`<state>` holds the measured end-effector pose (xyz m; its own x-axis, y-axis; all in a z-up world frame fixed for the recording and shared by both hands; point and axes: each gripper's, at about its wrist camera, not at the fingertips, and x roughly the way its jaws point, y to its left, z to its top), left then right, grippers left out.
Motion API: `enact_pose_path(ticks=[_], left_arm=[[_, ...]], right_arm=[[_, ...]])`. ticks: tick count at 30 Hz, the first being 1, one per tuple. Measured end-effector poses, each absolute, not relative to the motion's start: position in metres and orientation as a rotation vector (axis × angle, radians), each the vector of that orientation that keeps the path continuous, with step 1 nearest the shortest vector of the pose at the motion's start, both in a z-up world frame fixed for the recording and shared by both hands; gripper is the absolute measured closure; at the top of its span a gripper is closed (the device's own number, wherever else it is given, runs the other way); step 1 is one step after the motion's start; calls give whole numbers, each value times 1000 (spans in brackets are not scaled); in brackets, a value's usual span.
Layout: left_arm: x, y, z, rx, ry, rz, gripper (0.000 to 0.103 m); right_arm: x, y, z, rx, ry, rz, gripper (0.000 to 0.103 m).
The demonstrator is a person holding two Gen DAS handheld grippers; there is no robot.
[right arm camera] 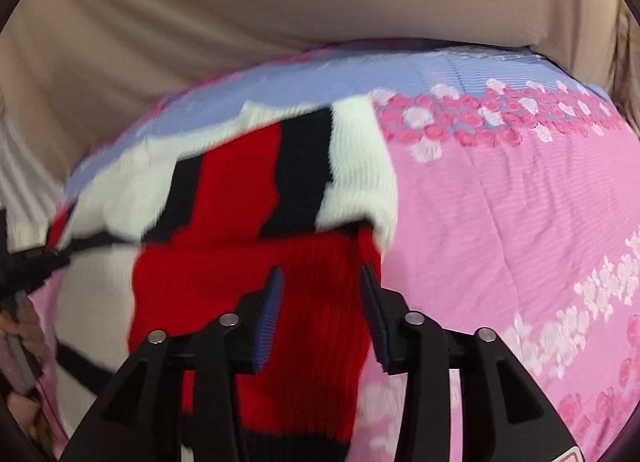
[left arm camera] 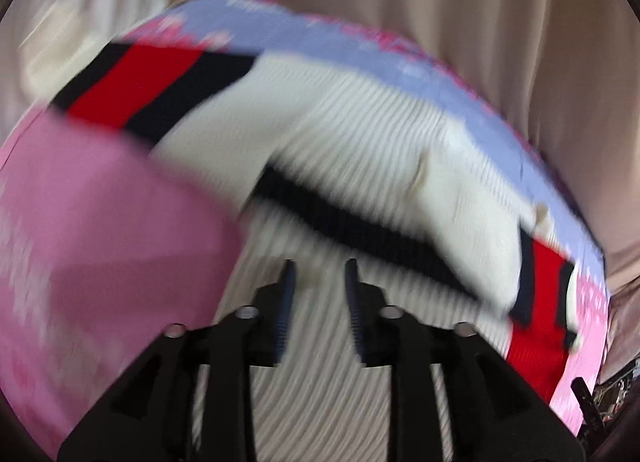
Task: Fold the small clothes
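A small knit sweater (left arm camera: 360, 134), white and ribbed with red and black stripes, lies folded over on the bedspread (left arm camera: 100, 222). In the left wrist view, which is blurred, my left gripper (left arm camera: 320, 264) hangs over the sweater's white ribbed part with its jaws a little apart and nothing pinched between them. In the right wrist view my right gripper (right arm camera: 322, 270) is above the sweater's (right arm camera: 248, 282) red panel near its right edge. Its blue-padded fingers (right arm camera: 272, 294) stand apart, with the cloth beneath them and not gripped.
The bedspread (right arm camera: 500, 222) is pink with rose bands and a lavender strip at the far side. Beige drapery (right arm camera: 280, 2) hangs behind the bed. A black piece of the other tool (right arm camera: 32, 258) shows at the left edge of the right wrist view.
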<state>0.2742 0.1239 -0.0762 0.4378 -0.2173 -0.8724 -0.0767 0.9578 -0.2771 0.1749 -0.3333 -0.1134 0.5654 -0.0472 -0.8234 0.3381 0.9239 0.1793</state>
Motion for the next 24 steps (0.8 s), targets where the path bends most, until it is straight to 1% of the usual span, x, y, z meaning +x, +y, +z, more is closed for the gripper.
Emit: enact_pose_path(ticks=[1,3,5,7,9,10,11,12,13,14,15,16,18,21,23,24], left_arm=[[252,134,-80,-283,1149,-69,73],[216,151,-83,-301,1186,-56,73],[179,167,-83,-301,1224,-17,59],[147,179,-82,-299,1243,41,54],[130,184,-86,-348,1275,38,47],[123,185,-93,-377,1312,33,45],[117,183,-96,-387,1311,33,44],[112,176,-95,-367,1297,22,44],[112,171,-96,-344,1304,12,45],[112,163,-95,-315,1300,-1,57],[114,156,-94,-300,1306,-26,68],[115,152,-94,-287,1312,-36,93],[114,146,-91,-346,1339,-111,93],[97,140,-73,-306,1344,-128,93],[84,142,-73,-314,1369,-131,93],[76,143,-76,-307,1390,-125,93]], right_arm=[[160,-329,-120,345,987,-225,50],[127,-323,-135,374,1069,-217,50],[97,-318,-147,428,1128,-209,50],[73,-313,-159,499,1175,-180,49],[59,-301,-163,505,1174,-151,45],[58,-293,-164,486,1172,-130,39],[58,-287,-164,462,1165,-126,33],[61,-281,-164,453,1151,-102,33],[63,-277,-163,449,1138,-73,38],[67,-274,-163,429,1135,-50,75],[74,-270,-165,416,1158,0,93],[76,-269,-163,414,1163,4,92],[75,-275,-152,422,1145,5,93],[52,-292,-128,406,1141,-5,94],[30,-301,-120,393,1172,-19,94],[20,-303,-120,380,1221,-17,94]])
